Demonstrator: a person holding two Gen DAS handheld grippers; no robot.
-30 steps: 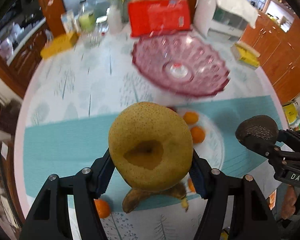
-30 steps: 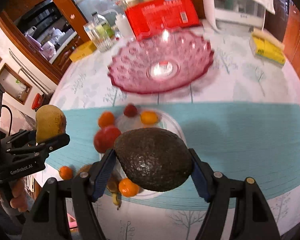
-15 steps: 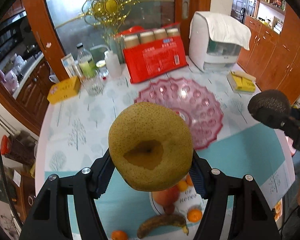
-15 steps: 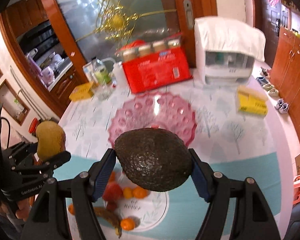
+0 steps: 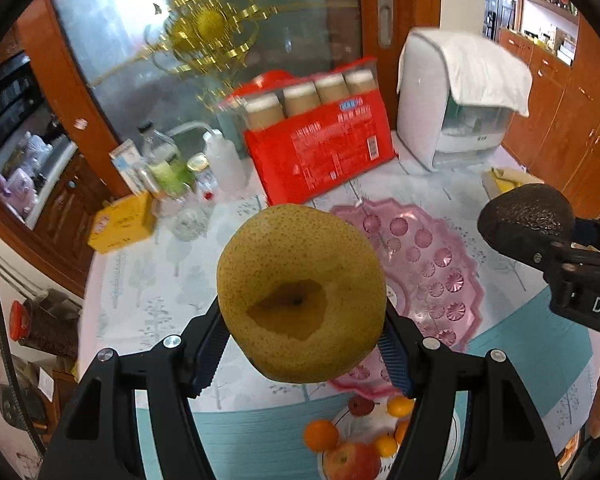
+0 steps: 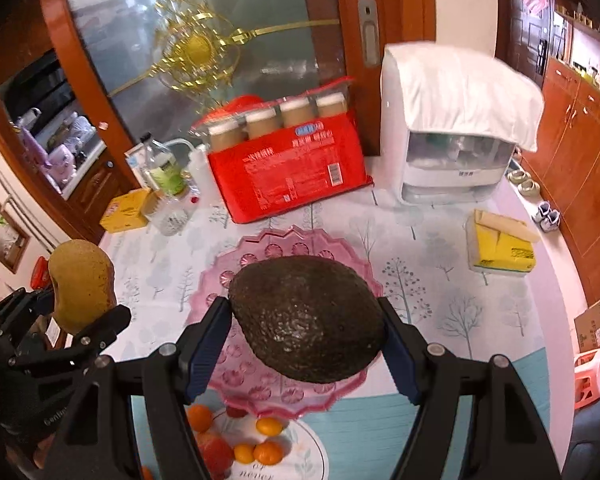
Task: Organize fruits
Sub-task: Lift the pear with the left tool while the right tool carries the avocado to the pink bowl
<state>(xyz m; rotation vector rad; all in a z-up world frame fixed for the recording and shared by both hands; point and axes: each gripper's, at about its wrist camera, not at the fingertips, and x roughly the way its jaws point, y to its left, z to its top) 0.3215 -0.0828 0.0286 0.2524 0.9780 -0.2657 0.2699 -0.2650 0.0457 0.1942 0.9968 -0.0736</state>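
The left tongs (image 5: 300,344) were clamped on a yellow pear (image 5: 300,292), and the right tongs (image 6: 306,344) gripped a dark avocado (image 6: 306,316); both fruits were held in the air above the bench (image 6: 440,240), over the near side of the pink glass bowl (image 6: 260,392). The bowl looked empty. An apple (image 5: 352,460) and several small oranges (image 5: 321,435) sat on the white plate (image 6: 312,460), so most sorting seemed left to do.
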